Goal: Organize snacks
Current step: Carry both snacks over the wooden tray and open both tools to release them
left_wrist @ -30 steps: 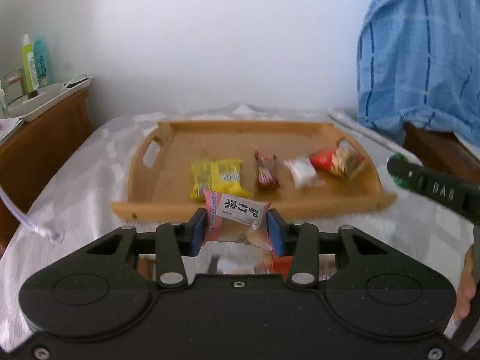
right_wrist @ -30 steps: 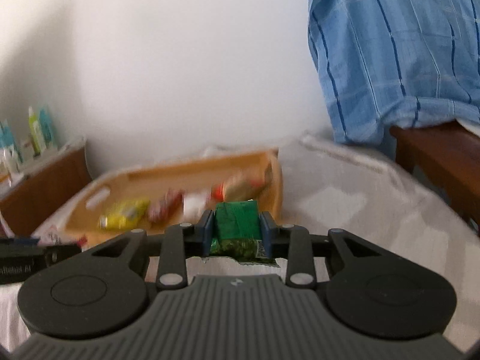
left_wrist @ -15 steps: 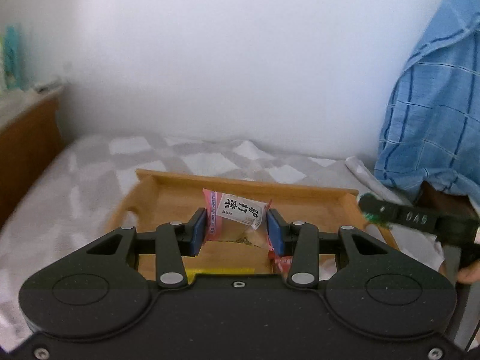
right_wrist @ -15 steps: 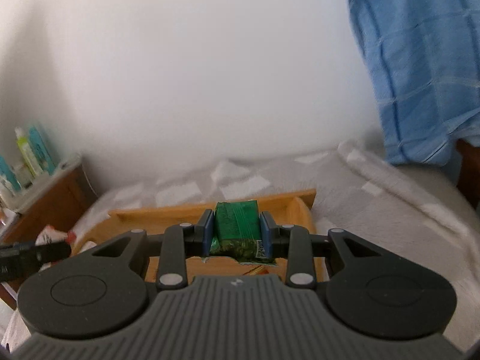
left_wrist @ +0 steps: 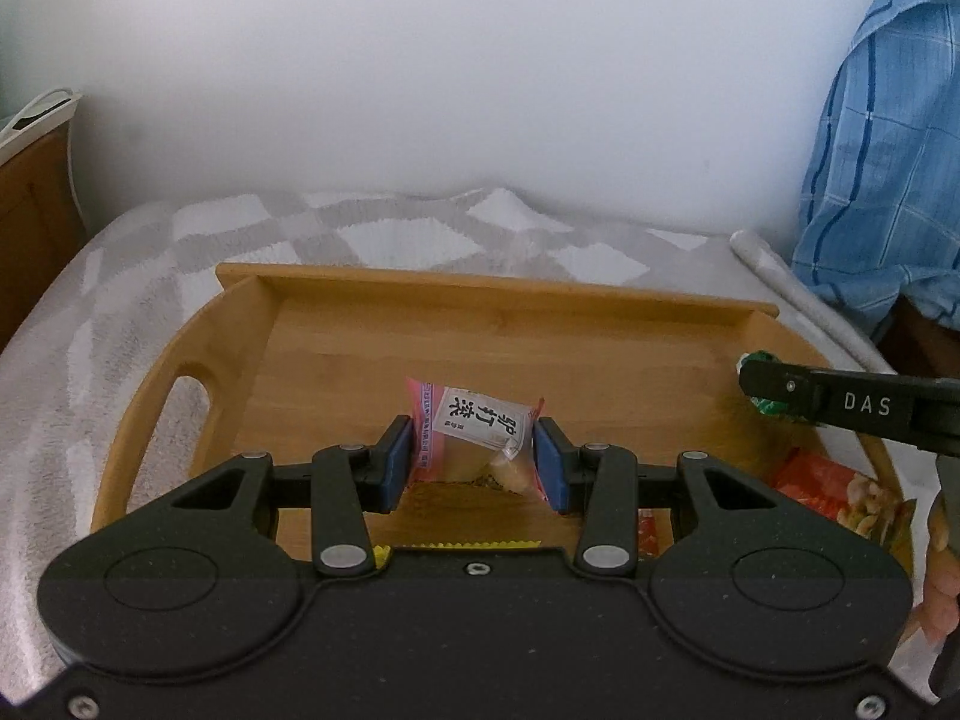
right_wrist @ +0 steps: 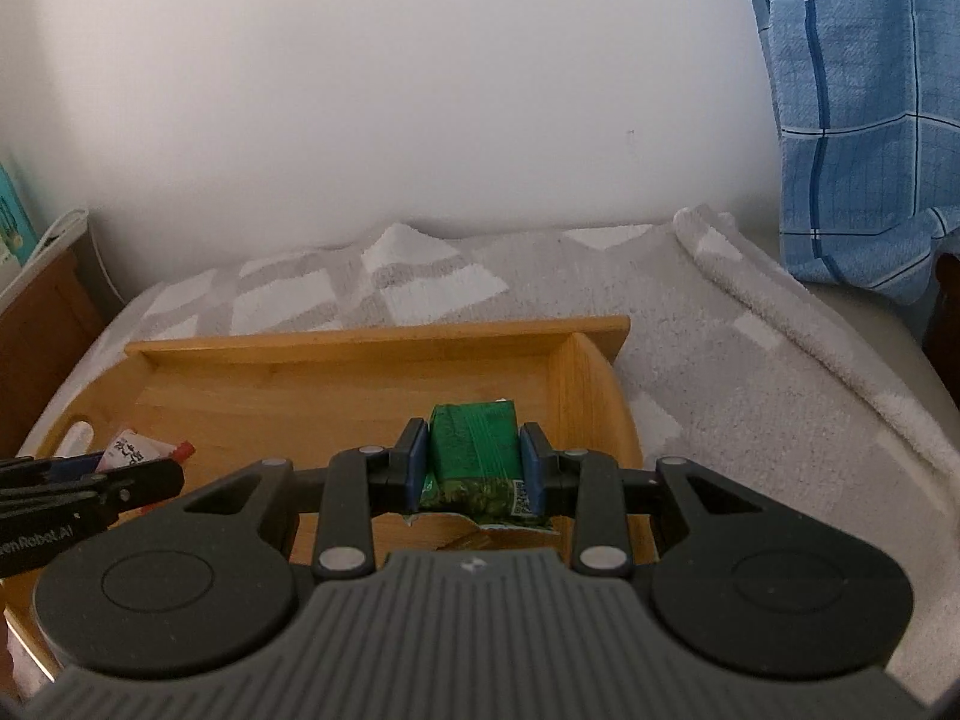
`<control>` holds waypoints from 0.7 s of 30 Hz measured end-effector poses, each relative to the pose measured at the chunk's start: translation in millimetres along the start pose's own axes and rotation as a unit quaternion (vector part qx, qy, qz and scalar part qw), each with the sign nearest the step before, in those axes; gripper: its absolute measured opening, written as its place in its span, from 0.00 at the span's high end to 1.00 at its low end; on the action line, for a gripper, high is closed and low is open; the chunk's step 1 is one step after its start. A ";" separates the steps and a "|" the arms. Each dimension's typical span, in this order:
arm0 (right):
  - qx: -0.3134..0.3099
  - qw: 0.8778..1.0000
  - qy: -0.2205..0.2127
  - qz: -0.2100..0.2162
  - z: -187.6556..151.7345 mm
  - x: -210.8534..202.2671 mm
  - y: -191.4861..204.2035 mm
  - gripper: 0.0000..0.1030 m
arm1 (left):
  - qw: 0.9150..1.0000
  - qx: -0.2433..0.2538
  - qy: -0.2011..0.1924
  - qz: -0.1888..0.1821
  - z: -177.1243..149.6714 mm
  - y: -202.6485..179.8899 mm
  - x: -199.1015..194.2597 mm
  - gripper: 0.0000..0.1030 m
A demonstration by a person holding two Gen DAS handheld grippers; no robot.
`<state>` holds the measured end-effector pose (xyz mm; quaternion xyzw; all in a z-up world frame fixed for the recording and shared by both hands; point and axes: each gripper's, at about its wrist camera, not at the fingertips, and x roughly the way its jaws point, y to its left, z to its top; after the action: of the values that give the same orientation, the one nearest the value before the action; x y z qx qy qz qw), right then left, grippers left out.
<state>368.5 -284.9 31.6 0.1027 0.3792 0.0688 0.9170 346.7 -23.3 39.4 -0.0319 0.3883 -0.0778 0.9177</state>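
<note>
Two snacks [left_wrist: 474, 438], each between claw pads [left_wrist: 397, 463].

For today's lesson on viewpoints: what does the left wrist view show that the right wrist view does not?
Only the left wrist view: the red snack packet lying in the tray. Only the right wrist view: the green packet's full wrapper, clamped in the right claw. Both: the wooden tray, and the pink packet in the left claw.

The tray [left_wrist: 492, 324] is smooth, matt wood, resting on a rough, towelling-like grey cloth [right_wrist: 750, 396]. The pink snack packet [left_wrist: 474, 438] and green snack packet [right_wrist: 474, 450] look like glossy plastic film.
</note>
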 end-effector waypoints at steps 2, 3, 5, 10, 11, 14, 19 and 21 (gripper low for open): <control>0.001 1.000 0.003 -0.002 -1.3 2.1 0.8 0.65 | 1.000 0.003 0.002 0.001 -0.9 -0.3 3.2 0.60; 0.001 1.000 0.006 -0.002 -1.9 4.1 1.7 0.65 | 1.000 0.005 0.002 0.002 -1.6 -0.6 4.7 0.60; -0.002 1.000 0.009 -0.006 -4.0 7.2 3.1 0.65 | 1.000 0.006 0.004 0.003 -2.3 -1.3 6.1 0.60; -0.018 1.000 0.006 -0.018 -7.4 8.2 7.6 0.65 | 1.000 0.008 0.003 0.004 -4.8 -2.3 9.3 0.60; -0.019 1.000 0.006 -0.019 -7.5 8.3 7.7 0.65 | 1.000 0.007 0.002 0.005 -4.9 -2.7 9.5 0.60; -0.022 0.999 0.005 -0.024 -8.0 8.9 8.1 0.65 | 1.000 0.007 0.001 0.006 -5.2 -3.8 9.8 0.60; -0.027 0.999 0.005 -0.028 -7.9 10.7 9.7 0.65 | 1.000 0.014 -0.002 0.008 -5.5 -5.4 9.9 0.57; -0.025 0.999 0.004 -0.026 -7.7 9.6 9.4 0.53 | 1.000 0.022 -0.007 0.016 -6.2 -7.9 8.1 0.50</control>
<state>369.4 -272.8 21.9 0.0695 0.3834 0.0543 0.9194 346.9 -32.4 30.3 -0.0062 0.3809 -0.0714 0.9218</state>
